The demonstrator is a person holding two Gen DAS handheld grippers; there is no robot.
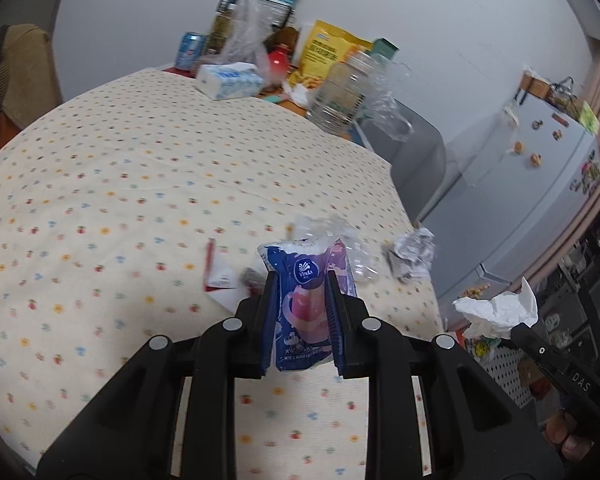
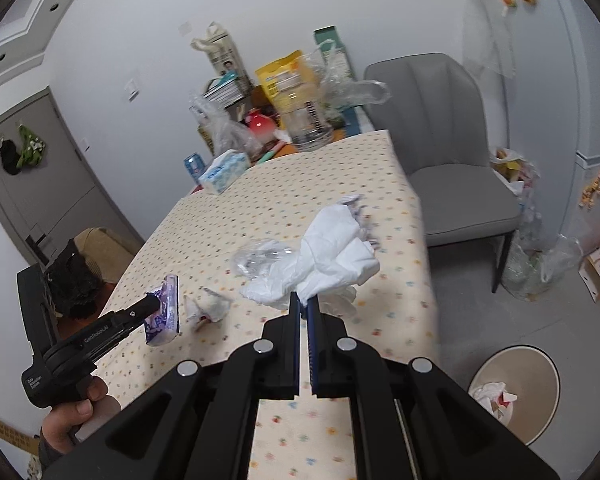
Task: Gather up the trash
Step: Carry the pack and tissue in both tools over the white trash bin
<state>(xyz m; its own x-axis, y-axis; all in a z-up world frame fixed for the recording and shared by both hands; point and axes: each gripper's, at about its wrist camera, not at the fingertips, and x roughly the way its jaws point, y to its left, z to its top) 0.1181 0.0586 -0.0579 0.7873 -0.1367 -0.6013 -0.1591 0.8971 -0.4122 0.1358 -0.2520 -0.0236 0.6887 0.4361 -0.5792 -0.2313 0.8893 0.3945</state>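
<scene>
My left gripper (image 1: 302, 280) is shut on a blue and purple tissue pack wrapper (image 1: 306, 268) and holds it above the dotted tablecloth (image 1: 140, 184). In the right wrist view that gripper (image 2: 156, 302) shows at the left with the wrapper (image 2: 164, 312). A crumpled white tissue (image 2: 336, 248) is pinched in my shut right gripper (image 2: 305, 298), also seen at the right edge of the left wrist view (image 1: 516, 330). A clear plastic wrapper (image 2: 260, 260), a red and white wrapper (image 2: 206, 306) and a crumpled paper ball (image 1: 412, 256) lie on the cloth. A round bin (image 2: 532, 376) with scraps inside stands on the floor at the lower right.
A tissue box (image 1: 228, 80), a can, bags and a clear plastic jar (image 1: 340, 92) crowd the table's far end. A grey chair (image 2: 452, 160) stands at the table's right side, with plastic bags on the floor beyond it. A fridge (image 1: 532, 184) stands further right.
</scene>
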